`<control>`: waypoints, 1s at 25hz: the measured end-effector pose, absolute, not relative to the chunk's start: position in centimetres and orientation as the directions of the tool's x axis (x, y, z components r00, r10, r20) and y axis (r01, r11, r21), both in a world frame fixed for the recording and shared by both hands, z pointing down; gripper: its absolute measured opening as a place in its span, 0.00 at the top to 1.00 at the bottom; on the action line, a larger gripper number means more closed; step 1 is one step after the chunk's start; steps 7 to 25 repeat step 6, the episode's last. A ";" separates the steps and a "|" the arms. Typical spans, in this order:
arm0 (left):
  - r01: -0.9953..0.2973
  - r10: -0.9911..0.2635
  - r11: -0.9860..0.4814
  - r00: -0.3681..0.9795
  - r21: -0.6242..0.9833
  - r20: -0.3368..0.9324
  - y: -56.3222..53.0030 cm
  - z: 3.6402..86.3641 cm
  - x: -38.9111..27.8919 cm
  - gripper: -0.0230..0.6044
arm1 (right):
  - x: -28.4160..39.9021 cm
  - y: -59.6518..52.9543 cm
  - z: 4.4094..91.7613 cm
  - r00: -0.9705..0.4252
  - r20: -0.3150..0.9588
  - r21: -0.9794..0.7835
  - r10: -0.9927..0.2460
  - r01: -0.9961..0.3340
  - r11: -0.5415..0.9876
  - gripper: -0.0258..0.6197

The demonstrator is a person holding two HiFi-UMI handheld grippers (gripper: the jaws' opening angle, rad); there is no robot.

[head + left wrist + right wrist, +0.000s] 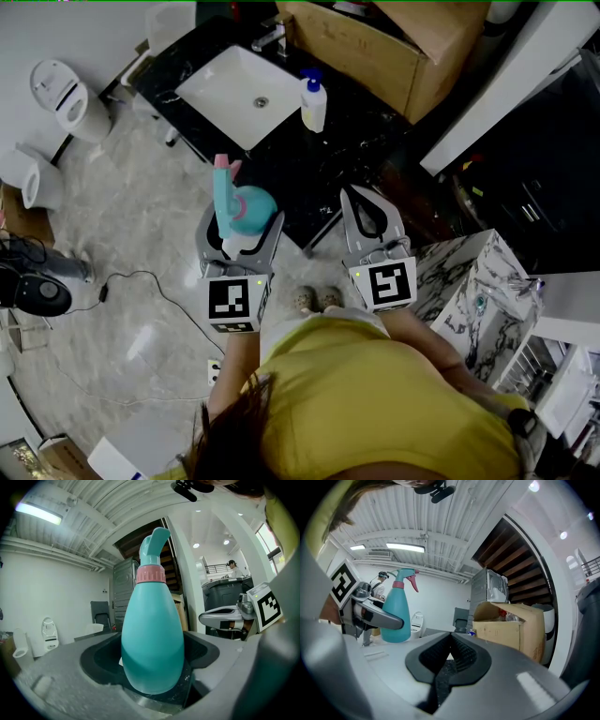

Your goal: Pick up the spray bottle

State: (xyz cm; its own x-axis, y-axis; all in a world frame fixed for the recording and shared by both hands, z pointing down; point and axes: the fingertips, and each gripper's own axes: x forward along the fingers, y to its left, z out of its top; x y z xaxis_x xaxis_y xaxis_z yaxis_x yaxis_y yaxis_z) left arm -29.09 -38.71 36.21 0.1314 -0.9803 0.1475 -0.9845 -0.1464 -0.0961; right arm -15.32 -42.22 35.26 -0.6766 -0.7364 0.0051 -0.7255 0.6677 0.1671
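Note:
A teal spray bottle (pixel 246 208) with a pink collar and trigger stands upright between the jaws of my left gripper (pixel 239 234), which is shut on its lower body. In the left gripper view the bottle (pixel 152 634) fills the middle, pinched by the left gripper (pixel 152 670). My right gripper (pixel 361 197) hovers just to the right, over the edge of the black counter, shut with nothing in it. In the right gripper view the right gripper (pixel 451 644) has its jaws together, and the bottle (pixel 396 616) shows at the left, held in the left gripper (pixel 375 615).
A black marble counter (pixel 309 164) carries a white sink basin (pixel 246 89), a faucet (pixel 272 36) and a white bottle with a blue cap (pixel 313 103). A cardboard box (pixel 384 47) stands behind it. A toilet (pixel 70 98) is at left, a marbled cabinet (pixel 469 291) at right.

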 end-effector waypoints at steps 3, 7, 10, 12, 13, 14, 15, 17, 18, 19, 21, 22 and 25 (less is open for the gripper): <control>-0.984 -0.980 -0.148 0.132 -0.098 0.148 -38.7 36.2 -29.1 0.33 | -15.3 -42.2 35.3 -0.676 0.008 0.165 -0.736 -0.725 0.668 0.96; -0.984 -0.980 -0.148 0.133 -0.096 0.149 -38.8 36.2 -29.1 0.33 | -15.4 -42.2 35.3 -0.677 0.009 0.166 -0.736 -0.725 0.668 0.96; -0.984 -0.980 -0.148 0.133 -0.096 0.149 -38.8 36.2 -29.1 0.33 | -15.4 -42.2 35.3 -0.677 0.009 0.166 -0.736 -0.725 0.668 0.96; -0.984 -0.980 -0.148 0.133 -0.096 0.149 -38.8 36.2 -29.1 0.33 | -15.4 -42.2 35.3 -0.677 0.009 0.166 -0.736 -0.725 0.668 0.96; -0.984 -0.980 -0.148 0.133 -0.096 0.149 -38.8 36.2 -29.1 0.33 | -15.4 -42.2 35.3 -0.677 0.009 0.166 -0.736 -0.725 0.668 0.96; -0.984 -0.980 -0.148 0.133 -0.096 0.149 -38.8 36.2 -29.1 0.33 | -15.4 -42.2 35.3 -0.677 0.009 0.166 -0.736 -0.725 0.668 0.96; -0.984 -0.980 -0.148 0.133 -0.096 0.149 -38.8 36.2 -29.1 0.33 | -15.4 -42.2 35.3 -0.677 0.009 0.166 -0.736 -0.725 0.668 0.96; -0.984 -0.980 -0.148 0.133 -0.096 0.149 -38.8 36.2 -29.1 0.33 | -15.4 -42.2 35.3 -0.677 0.009 0.166 -0.736 -0.725 0.668 0.96; -0.984 -0.980 -0.148 0.133 -0.096 0.149 -38.8 36.2 -29.1 0.33 | -15.4 -42.2 35.3 -0.677 0.009 0.166 -0.736 -0.725 0.668 0.96; -0.984 -0.980 -0.148 0.133 -0.096 0.149 -38.8 36.2 -29.1 0.33 | -15.4 -42.2 35.3 -0.677 0.009 0.166 -0.736 -0.725 0.668 0.96; -0.984 -0.980 -0.148 0.133 -0.096 0.149 -38.8 36.2 -29.1 0.33 | -15.4 -42.2 35.3 -0.677 0.009 0.166 -0.736 -0.725 0.668 0.96; -0.984 -0.980 -0.148 0.133 -0.096 0.149 -38.8 36.2 -29.1 0.33 | -15.4 -42.2 35.3 -0.677 0.009 0.166 -0.736 -0.725 0.668 0.96; -0.984 -0.980 -0.148 0.133 -0.096 0.149 -38.8 36.2 -29.1 0.33 | -15.4 -42.2 35.3 -0.677 0.009 0.166 -0.736 -0.725 0.668 0.96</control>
